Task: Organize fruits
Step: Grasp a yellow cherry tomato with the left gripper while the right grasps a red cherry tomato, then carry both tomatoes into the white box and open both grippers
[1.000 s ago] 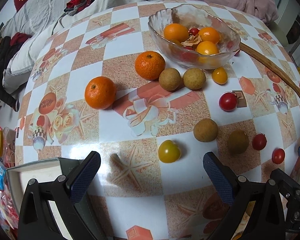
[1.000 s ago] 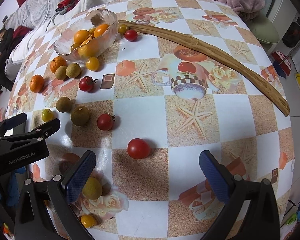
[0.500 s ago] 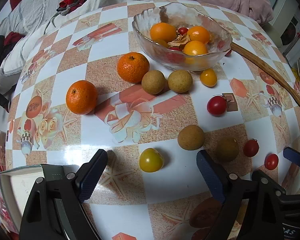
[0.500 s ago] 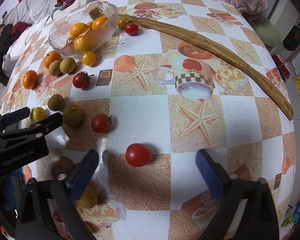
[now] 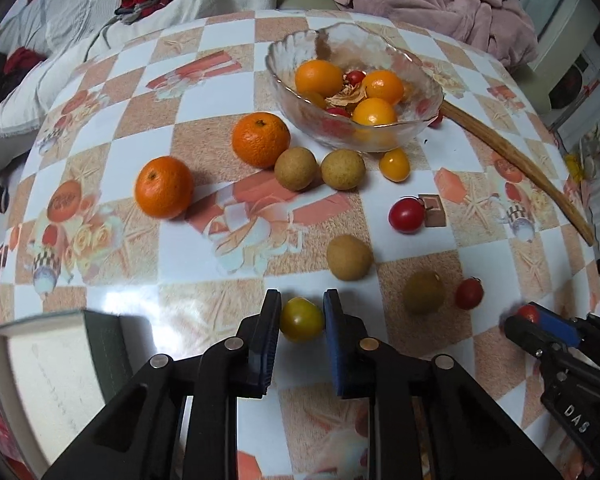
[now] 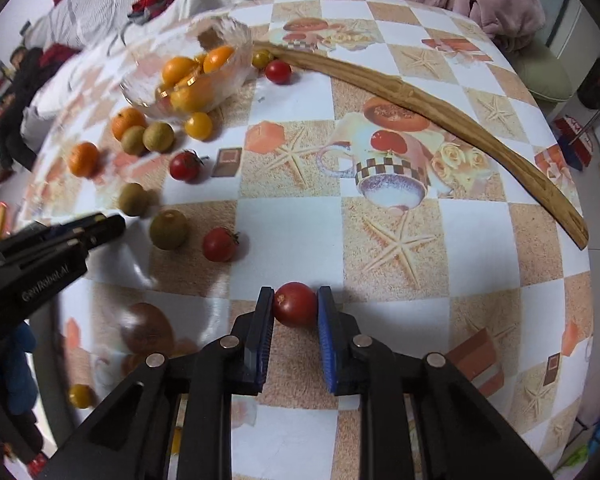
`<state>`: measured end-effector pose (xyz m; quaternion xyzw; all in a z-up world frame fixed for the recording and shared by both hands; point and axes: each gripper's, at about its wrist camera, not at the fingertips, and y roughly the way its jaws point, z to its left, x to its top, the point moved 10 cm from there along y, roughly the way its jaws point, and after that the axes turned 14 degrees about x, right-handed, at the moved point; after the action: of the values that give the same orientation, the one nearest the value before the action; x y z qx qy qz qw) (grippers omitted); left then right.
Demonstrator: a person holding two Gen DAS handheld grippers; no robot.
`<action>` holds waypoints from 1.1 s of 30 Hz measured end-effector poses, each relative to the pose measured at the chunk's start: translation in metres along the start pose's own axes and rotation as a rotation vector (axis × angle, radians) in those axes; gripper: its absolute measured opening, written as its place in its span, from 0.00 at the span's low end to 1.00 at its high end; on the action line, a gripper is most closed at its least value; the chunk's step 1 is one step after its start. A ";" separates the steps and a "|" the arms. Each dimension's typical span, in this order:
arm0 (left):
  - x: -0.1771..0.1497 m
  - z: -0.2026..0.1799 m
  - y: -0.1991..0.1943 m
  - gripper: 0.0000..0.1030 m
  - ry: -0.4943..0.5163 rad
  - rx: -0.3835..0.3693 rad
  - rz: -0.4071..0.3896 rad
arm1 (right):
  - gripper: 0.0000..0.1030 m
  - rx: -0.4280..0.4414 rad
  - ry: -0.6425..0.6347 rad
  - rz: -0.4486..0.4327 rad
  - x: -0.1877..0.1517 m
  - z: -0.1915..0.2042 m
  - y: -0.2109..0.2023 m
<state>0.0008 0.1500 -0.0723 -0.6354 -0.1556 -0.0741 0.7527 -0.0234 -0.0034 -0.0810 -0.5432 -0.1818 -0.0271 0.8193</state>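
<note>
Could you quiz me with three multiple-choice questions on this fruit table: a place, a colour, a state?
1. The glass bowl stands:
A. on the table
B. on the floor
C. on the bed

2. The fruit between the right gripper pads is:
A. red
B. green
C. purple

3. The yellow tomato at the left gripper is:
A. in the bowl
B. between closing jaws, on the table
C. cut in half

Answers: 1 A, it rests on the checkered tablecloth. 2 A, a red tomato. 3 B, a pad flanks each side.
</note>
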 end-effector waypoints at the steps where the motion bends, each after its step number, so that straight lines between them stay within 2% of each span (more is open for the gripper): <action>1: -0.002 0.001 -0.003 0.23 -0.004 0.000 -0.003 | 0.22 0.020 0.001 -0.003 0.000 0.003 -0.001; 10: -0.027 0.023 -0.039 0.23 -0.096 0.023 -0.026 | 0.23 0.121 -0.057 0.010 -0.011 0.028 -0.019; 17: -0.061 0.067 -0.065 0.23 -0.200 0.060 -0.030 | 0.23 0.167 -0.143 0.045 -0.018 0.069 -0.019; 22: -0.091 0.121 -0.071 0.23 -0.244 0.124 -0.025 | 0.23 0.234 -0.200 0.063 -0.022 0.128 -0.007; 25: -0.109 0.154 -0.065 0.23 -0.257 0.162 0.002 | 0.23 0.281 -0.193 0.075 -0.025 0.167 0.007; 30: -0.130 0.202 -0.051 0.23 -0.291 0.194 0.028 | 0.23 0.326 -0.237 0.094 -0.029 0.233 0.028; 33: -0.137 0.219 -0.040 0.23 -0.286 0.211 0.039 | 0.23 0.325 -0.260 0.124 -0.031 0.262 0.049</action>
<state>-0.1715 0.3458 -0.0488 -0.5598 -0.2558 0.0484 0.7867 -0.1109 0.2482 -0.0444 -0.4132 -0.2541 0.1235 0.8657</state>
